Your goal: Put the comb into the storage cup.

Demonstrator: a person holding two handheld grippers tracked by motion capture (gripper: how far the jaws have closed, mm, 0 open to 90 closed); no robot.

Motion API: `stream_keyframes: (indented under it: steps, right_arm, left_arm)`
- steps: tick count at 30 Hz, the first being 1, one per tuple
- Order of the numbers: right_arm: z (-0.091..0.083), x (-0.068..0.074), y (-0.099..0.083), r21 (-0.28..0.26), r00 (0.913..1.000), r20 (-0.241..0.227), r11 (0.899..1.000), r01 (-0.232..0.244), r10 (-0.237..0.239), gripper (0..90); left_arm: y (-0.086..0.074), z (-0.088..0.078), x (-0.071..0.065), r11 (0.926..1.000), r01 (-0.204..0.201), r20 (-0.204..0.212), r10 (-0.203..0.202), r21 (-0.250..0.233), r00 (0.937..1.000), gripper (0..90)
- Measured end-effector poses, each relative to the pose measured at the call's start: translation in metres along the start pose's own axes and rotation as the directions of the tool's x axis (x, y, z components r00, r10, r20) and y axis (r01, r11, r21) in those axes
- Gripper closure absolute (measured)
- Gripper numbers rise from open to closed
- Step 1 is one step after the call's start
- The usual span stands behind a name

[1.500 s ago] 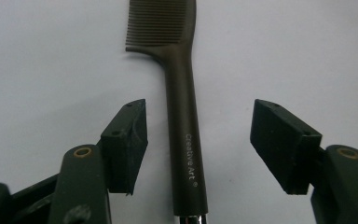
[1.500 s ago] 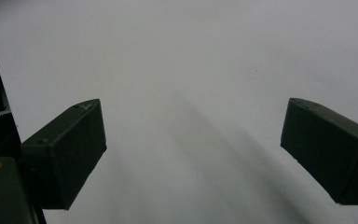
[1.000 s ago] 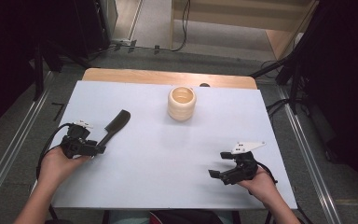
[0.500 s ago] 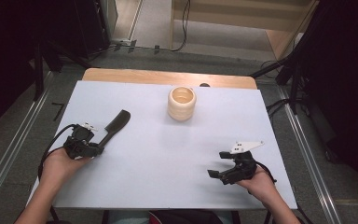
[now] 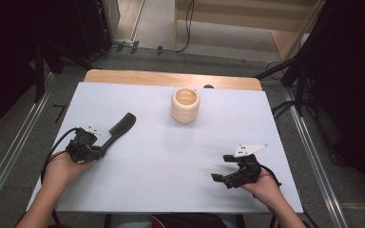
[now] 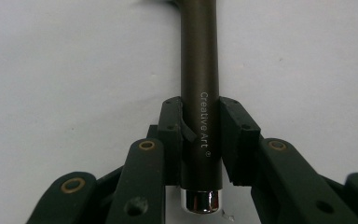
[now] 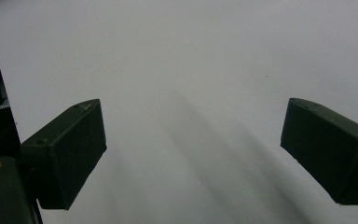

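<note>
Left gripper clamped on dark "Creative Art" brush handle, frame left, right gripper jaws wide, lower right, cream ribbed cup upper centre

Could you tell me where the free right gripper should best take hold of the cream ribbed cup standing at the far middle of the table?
Probably the cream ribbed cup by its rim wall, from above: it stands upright, open-topped, and the open right gripper has clear table around it.
</note>
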State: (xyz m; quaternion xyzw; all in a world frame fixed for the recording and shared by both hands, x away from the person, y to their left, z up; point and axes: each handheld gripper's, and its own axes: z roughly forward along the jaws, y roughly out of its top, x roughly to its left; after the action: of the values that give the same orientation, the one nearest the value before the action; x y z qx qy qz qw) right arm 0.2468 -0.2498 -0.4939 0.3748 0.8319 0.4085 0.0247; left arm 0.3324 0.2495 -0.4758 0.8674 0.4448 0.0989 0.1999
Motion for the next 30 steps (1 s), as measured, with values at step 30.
stream_keyframes:
  steps: [30]
  right_arm:
    - [-0.001,-0.001,0.001,-0.013,1.0000,0.005,1.000,-0.006,0.006,5.0]
  left_arm:
    - [0.001,-0.029,0.021,0.9567,0.231,0.277,-0.177,-0.176,0.9443,72.8]
